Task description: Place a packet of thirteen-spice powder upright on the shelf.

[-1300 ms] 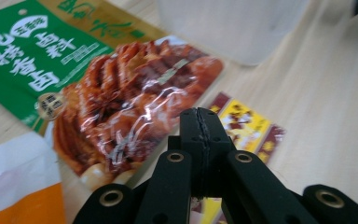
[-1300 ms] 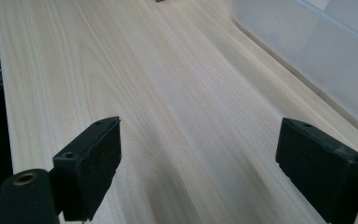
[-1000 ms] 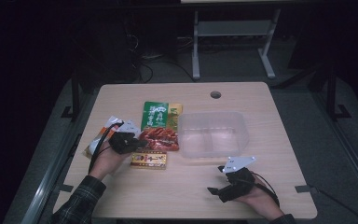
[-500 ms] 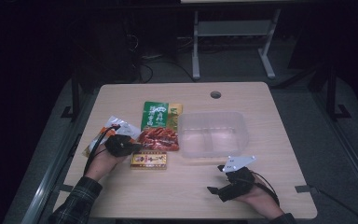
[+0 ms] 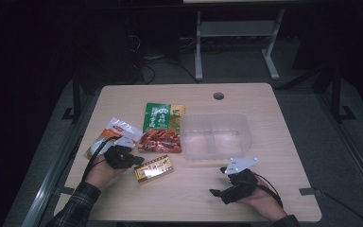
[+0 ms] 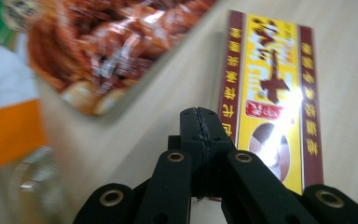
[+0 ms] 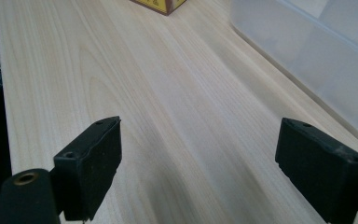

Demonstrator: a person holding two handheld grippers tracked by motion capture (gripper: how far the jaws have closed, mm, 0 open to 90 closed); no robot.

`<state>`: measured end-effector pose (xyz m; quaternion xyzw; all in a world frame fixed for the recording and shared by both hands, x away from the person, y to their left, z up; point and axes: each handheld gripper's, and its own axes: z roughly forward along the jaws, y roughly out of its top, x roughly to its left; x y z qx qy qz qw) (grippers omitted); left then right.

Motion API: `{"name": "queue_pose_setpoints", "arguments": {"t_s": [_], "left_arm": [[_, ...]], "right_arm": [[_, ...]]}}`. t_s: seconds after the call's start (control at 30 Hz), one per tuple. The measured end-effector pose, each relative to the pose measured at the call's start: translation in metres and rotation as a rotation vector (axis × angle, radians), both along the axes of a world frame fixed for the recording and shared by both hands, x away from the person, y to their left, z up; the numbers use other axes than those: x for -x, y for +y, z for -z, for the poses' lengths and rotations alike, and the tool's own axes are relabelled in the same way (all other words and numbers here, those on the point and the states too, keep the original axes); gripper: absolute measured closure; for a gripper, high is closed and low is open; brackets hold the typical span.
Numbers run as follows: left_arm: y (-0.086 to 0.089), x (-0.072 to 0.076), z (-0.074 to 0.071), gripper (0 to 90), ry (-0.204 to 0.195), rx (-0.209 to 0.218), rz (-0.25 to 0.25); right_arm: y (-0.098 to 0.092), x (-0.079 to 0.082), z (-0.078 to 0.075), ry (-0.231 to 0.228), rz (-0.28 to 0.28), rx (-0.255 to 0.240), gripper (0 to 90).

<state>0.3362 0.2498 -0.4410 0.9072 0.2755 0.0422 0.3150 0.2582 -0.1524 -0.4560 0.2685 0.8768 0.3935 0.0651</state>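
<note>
A: Start at the left. The white-and-orange pouch (image 5: pixel 116 135) lies near the table's (image 5: pixel 274 142) left edge, and the left gripper (image 5: pixel 131 160) sits just at its five o'clock, jaws clenched tight with nothing between them.

B: In the left gripper view the closed tips hover right at the left edge of the yellow-and-maroon packet (image 6: pixel 272 93). That packet looks like the thing being worked; in the high view it lies flat at about four o'clock of the gripper.

A: Then the risk is plain. With the jaws pinched together, pushing on would only nudge the flat packet across the wood rather than pick it up.

B: And it lies flush on the table, so even opened jaws could skate over the glossy film.

A: The red snack pack (image 5: pixel 159 140) sits at the gripper's one o'clock, close by. A wide opening could catch its corner too.

B: Further right, the clear bin (image 5: pixel 216 137) stands at two o'clock of the packet, near but apart. A careless carry could clip its rim.

A: The right gripper (image 5: pixel 224 182), at the bin's six o'clock, rests with jaws spread wide over bare table, holding nothing.
</note>
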Motion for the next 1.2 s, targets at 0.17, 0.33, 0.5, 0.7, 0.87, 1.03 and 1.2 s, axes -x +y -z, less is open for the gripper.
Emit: {"name": "queue_pose_setpoints", "arguments": {"t_s": [0.17, 0.33, 0.5, 0.7, 0.87, 1.03, 1.2], "left_arm": [[-0.005, 0.010, -0.001, 89.7, 0.008, -0.015, 0.021], [-0.002, 0.016, -0.008, 87.7, -0.001, 0.025, -0.029], [0.002, 0.033, -0.021, 61.6, -0.024, 0.084, -0.082], [-0.005, 0.060, -0.018, 31.9, -0.050, 0.081, -0.069], [-0.013, 0.068, -0.010, 21.3, -0.085, 0.025, -0.063], [-0.019, 0.065, -0.002, 19.2, -0.088, 0.001, -0.054], [-0.020, 0.063, 0.005, 19.2, -0.085, -0.012, -0.050]], "right_arm": [[0.001, 0.000, 0.000, -0.002, -0.008, 0.002, 13.9], [0.001, -0.001, 0.000, -0.008, -0.013, 0.003, 13.9], [0.001, -0.001, 0.000, -0.008, -0.013, 0.004, 13.9], [0.002, -0.001, 0.000, -0.006, -0.014, 0.006, 13.9], [0.002, 0.000, 0.000, -0.005, -0.020, 0.000, 13.9], [0.003, -0.001, 0.001, -0.008, -0.023, 0.005, 13.9], [0.003, -0.001, 0.001, 0.000, -0.019, 0.000, 13.9]]}}
